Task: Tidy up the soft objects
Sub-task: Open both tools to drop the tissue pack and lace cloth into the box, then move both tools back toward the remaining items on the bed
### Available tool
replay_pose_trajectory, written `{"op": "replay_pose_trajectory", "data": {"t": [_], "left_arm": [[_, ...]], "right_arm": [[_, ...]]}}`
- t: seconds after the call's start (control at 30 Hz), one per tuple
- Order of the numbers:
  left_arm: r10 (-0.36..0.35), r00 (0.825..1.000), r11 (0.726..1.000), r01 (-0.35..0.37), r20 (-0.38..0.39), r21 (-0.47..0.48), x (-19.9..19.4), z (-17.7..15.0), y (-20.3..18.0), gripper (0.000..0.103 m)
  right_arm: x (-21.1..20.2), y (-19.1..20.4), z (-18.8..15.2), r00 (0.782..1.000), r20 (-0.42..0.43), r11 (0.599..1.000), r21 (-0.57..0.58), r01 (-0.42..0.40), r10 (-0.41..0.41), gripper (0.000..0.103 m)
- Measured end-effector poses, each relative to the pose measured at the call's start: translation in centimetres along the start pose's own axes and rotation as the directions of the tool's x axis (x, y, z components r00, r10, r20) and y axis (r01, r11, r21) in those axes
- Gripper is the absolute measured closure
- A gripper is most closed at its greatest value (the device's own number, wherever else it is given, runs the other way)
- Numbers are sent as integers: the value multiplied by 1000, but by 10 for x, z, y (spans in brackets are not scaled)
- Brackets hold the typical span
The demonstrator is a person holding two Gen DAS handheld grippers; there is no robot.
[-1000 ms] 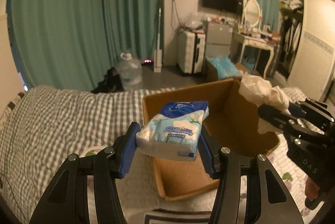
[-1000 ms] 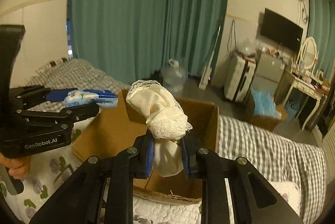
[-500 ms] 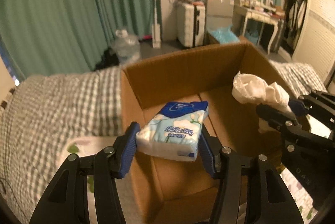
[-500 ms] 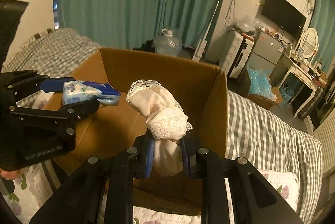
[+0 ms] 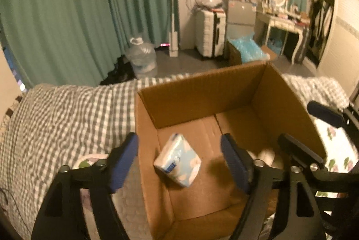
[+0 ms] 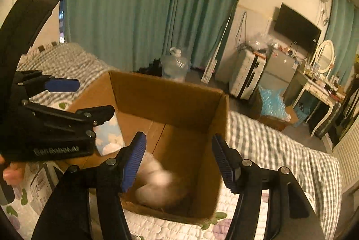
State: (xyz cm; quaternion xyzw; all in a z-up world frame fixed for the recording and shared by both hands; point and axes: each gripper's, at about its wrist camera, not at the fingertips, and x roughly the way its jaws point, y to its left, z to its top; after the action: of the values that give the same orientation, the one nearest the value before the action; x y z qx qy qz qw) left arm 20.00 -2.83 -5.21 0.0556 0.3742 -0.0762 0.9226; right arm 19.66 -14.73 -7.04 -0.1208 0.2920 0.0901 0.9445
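Note:
An open cardboard box (image 5: 202, 87) (image 6: 170, 92) sits on the bed. A blue and white tissue pack (image 5: 177, 162) (image 6: 108, 137) lies inside it near the left wall, free of my left gripper (image 5: 179, 161), whose jaws are opening above it with nothing pressed between them. My right gripper (image 6: 178, 161) hovers over the box's right half, its jaws opening too. Below it a cream lace cloth (image 6: 154, 186), blurred, rests on the box floor; in the left wrist view a bit of the cream cloth (image 5: 267, 156) shows behind the right finger.
The bed has a grey checked cover (image 5: 56, 119) and a floral quilt (image 6: 22, 199). A person's hand (image 6: 12, 174) holds the left gripper. Beyond the bed stand a water jug (image 5: 141, 58), a white suitcase (image 5: 211, 31), a dressing table (image 5: 285, 22) and teal curtains.
Both grippers opened over the box. The tissue pack dropped from the left one and the lace cloth from the right one onto the box floor.

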Motion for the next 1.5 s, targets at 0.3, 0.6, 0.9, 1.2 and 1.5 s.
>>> {"op": "replay_pose_trajectory", "data": {"t": [0.3, 0.6, 0.9, 1.2, 1.5], "left_arm": [[-45, 996, 994, 54, 82, -100, -43, 7, 16, 23], [31, 980, 993, -8, 196, -117, -103, 6, 29, 22], [73, 954, 989, -32, 290, -144, -160, -3, 34, 8], [59, 928, 990, -9, 368, -137, -203, -18, 30, 0], [70, 915, 994, -31, 397, -105, -216, -36, 24, 0]], "right_arm": [[-50, -15, 13, 995, 103, 997, 75, 4, -12, 27], [-118, -13, 17, 980, 198, 996, 90, -19, 1, 11], [-170, -4, 22, 969, 247, 996, 79, -28, 8, 0], [-206, 11, 24, 959, 283, 999, 48, -25, 11, 0], [-217, 19, 15, 960, 279, 999, 37, -26, 14, 0]]}}
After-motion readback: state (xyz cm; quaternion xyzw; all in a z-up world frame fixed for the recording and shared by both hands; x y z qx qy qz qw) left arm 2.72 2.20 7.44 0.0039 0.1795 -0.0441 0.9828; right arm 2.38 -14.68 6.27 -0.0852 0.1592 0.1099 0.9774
